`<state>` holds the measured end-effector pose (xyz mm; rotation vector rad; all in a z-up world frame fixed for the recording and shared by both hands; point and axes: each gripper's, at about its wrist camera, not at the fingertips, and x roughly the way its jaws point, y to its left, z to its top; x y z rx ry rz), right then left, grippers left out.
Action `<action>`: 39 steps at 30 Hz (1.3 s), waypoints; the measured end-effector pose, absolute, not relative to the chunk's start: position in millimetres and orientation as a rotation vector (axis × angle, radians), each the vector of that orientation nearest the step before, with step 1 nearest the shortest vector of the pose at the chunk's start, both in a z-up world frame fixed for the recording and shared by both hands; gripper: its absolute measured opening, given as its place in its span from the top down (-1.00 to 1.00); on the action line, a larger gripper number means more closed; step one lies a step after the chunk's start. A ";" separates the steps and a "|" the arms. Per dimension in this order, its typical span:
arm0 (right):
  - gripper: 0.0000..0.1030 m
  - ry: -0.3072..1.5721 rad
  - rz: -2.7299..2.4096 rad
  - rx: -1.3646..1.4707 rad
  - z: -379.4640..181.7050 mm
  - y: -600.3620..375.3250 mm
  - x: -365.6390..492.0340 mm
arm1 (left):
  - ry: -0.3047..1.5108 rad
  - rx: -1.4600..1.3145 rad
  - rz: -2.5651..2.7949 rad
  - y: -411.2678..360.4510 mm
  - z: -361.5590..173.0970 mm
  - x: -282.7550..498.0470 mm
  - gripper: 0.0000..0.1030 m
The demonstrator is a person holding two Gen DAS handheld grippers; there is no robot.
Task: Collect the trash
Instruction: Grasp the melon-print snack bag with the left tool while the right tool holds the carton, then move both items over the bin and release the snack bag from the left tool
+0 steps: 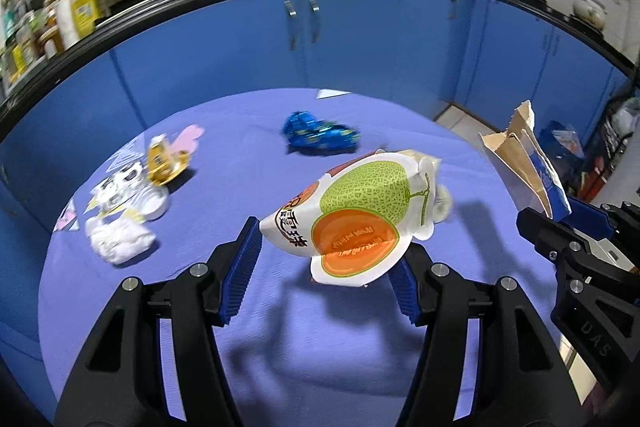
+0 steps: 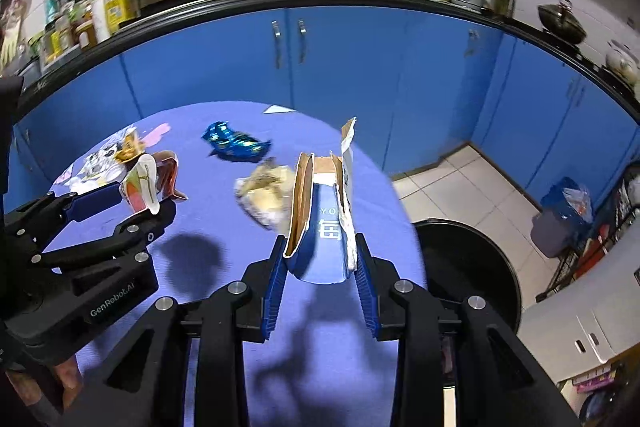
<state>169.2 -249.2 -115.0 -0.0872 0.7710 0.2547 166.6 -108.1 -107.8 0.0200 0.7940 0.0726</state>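
My left gripper (image 1: 326, 259) is shut on a white melon-print carton (image 1: 352, 215) and holds it above the purple table (image 1: 240, 307). It also shows in the right wrist view (image 2: 140, 199) with the carton (image 2: 144, 183). My right gripper (image 2: 322, 267) is shut on a torn blue-and-brown carton (image 2: 320, 227), held upright above the table's right edge; that carton shows at the right of the left wrist view (image 1: 528, 167). On the table lie a blue foil wrapper (image 1: 320, 135), a gold wrapper (image 1: 162, 163), a white crumpled tissue (image 1: 120, 239) and a crumpled clear bag (image 2: 264, 195).
A round black bin (image 2: 480, 267) stands on the tiled floor to the right of the table. Blue cabinets (image 2: 360, 67) with a cluttered counter run behind. A white foil cup and printed papers (image 1: 120, 191) lie at the table's left.
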 end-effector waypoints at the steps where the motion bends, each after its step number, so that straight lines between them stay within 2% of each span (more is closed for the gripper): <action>1: 0.38 0.770 0.250 -0.080 -114.6 -253.9 169.2 | 0.793 0.022 0.063 -113.2 -107.1 168.1 -0.18; 24: 0.38 0.727 0.090 0.039 -113.3 -367.3 172.4 | 0.751 0.145 -0.116 -247.1 -87.2 208.3 -0.18; 39: 0.38 0.708 0.030 0.076 -112.4 -410.9 177.3 | 0.733 0.166 -0.131 -282.7 -83.8 231.4 -0.18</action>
